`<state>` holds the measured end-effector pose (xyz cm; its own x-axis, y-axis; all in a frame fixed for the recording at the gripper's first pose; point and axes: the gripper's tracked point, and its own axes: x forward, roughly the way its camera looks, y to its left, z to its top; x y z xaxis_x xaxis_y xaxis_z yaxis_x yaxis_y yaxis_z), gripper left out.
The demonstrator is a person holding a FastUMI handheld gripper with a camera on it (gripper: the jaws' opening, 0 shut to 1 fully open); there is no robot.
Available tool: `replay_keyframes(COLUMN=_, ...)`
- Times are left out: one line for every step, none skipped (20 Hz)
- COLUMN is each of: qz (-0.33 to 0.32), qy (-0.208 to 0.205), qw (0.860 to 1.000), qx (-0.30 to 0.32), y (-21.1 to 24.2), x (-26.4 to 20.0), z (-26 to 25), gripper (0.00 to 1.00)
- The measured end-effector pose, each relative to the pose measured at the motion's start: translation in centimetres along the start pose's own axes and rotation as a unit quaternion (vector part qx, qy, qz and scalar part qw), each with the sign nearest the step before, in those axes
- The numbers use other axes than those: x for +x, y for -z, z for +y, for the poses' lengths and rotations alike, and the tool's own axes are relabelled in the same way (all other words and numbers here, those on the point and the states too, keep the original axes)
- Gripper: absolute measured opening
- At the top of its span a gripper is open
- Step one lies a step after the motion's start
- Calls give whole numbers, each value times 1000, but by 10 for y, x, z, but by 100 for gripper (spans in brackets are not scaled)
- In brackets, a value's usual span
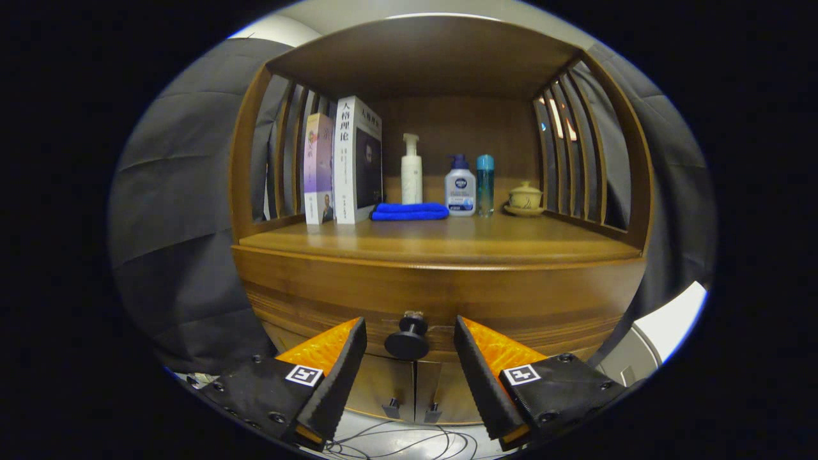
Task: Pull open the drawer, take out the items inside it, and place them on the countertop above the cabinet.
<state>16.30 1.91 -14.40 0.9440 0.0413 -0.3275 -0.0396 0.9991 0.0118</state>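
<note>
A wooden cabinet faces me with its drawer (pixel 441 303) closed. The drawer's dark round knob (pixel 407 342) sits just ahead of my fingertips, centred in the gap between them. My gripper (pixel 409 332) is open, one finger on each side of the knob, neither touching it. Above the drawer lies the bare wooden countertop (pixel 447 246), inside an open shelf frame. What the drawer holds is hidden.
At the back of the countertop stand two books (pixel 345 166), a folded blue cloth (pixel 409 211), a white pump bottle (pixel 411 169), a smaller pump bottle (pixel 460 186), a teal bottle (pixel 485 184) and a lidded cup (pixel 525 198). Two lower cabinet doors (pixel 415 390) sit under the drawer; cables (pixel 396 444) lie on the floor.
</note>
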Motion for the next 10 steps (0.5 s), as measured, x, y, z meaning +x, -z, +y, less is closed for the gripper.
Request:
replay_keyframes(qz=11, qy=-3, qw=1000, qx=4, y=6, x=4, z=1, gripper=88)
replay_keyframes(qz=19, qy=-4, qw=1000, qx=8, y=12, x=8, z=2, gripper=87)
replay_keyframes(qz=21, qy=-3, qw=1000, qx=9, y=14, x=11, z=2, gripper=82)
replay_keyframes(qz=22, qy=-1, qw=1000, qx=7, y=15, x=15, z=1, gripper=76)
replay_keyframes(qz=23, qy=3, qw=1000, qx=7, y=15, x=18, z=-1, gripper=70)
replay_keyframes(qz=23, qy=6, qw=1000, qx=9, y=15, x=18, z=0, gripper=65)
replay_keyframes(qz=22, qy=-4, qw=1000, qx=10, y=12, x=18, z=3, gripper=59)
replay_keyframes(qz=23, qy=3, qw=1000, qx=6, y=16, x=24, z=3, gripper=53)
replay_keyframes(qz=22, qy=3, qw=1000, qx=-5, y=10, x=18, z=0, gripper=46)
replay_keyframes(qz=22, qy=1, qw=1000, qx=-19, y=14, x=20, z=4, gripper=40)
